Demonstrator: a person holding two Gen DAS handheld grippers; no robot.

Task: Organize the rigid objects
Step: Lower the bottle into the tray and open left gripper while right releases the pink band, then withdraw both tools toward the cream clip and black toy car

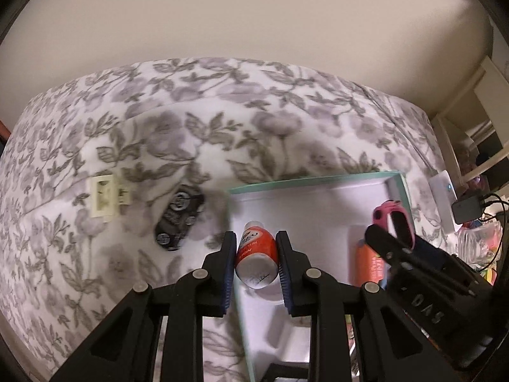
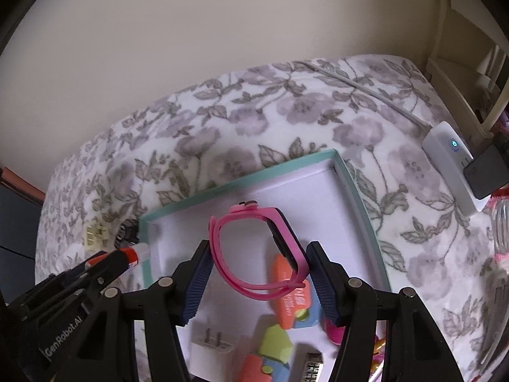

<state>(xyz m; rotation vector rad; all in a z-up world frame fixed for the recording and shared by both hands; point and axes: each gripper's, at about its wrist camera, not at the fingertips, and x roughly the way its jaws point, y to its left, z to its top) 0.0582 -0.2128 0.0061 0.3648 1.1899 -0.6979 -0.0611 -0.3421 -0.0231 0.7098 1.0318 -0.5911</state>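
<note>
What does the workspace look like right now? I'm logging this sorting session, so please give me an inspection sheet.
Surface: floral bedspread, soft and rumpled.
Job's things: open teal-rimmed box holding orange pieces, a white plug and small toys; red bottle; pink watch.
Clutter: cream clip and dark patterned item on the bedspread, outside the box.
Grippers: left tool shut on the bottle at the box's edge; right tool holds the watch over the box, its jaws just widening.
Cables: grey cord across the bedspread to a white power strip with a black adapter.
Surroundings: plain wall, shelving at right.
</note>
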